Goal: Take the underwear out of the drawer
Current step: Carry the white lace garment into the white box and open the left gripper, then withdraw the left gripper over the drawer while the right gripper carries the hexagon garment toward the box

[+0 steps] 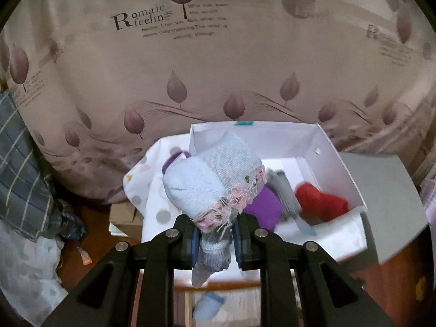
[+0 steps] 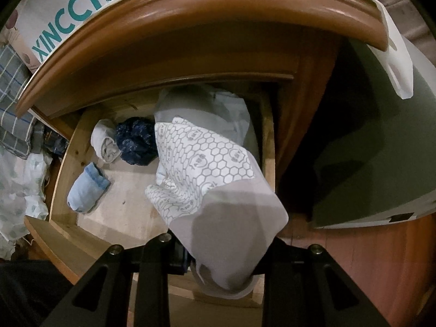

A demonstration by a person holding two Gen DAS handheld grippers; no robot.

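My left gripper (image 1: pixel 215 242) is shut on a pale blue knit garment (image 1: pixel 209 179) trimmed with pink floral lace. It hangs bunched over the near edge of an open white box (image 1: pixel 327 150). Purple (image 1: pixel 264 207), grey (image 1: pixel 286 193) and red (image 1: pixel 321 201) pieces lie in that box. My right gripper (image 2: pixel 218 261) is shut on grey underwear with a white honeycomb print (image 2: pixel 207 163), which is draped above the open wooden drawer (image 2: pixel 125 212). In the drawer lie a light blue roll (image 2: pixel 87 190), a pale grey roll (image 2: pixel 105 141) and a dark blue patterned piece (image 2: pixel 136 144).
The brown nightstand top (image 2: pixel 190 2) overhangs the drawer, with a XINCCI shoebox (image 2: pixel 76 2) on it. A bedcover with a leaf print (image 1: pixel 218 68) fills the background. Checked fabric (image 1: pixel 19 163) and a white spotted cloth (image 1: pixel 152 190) lie to the left. A grey lid (image 2: pixel 381 136) is on the right.
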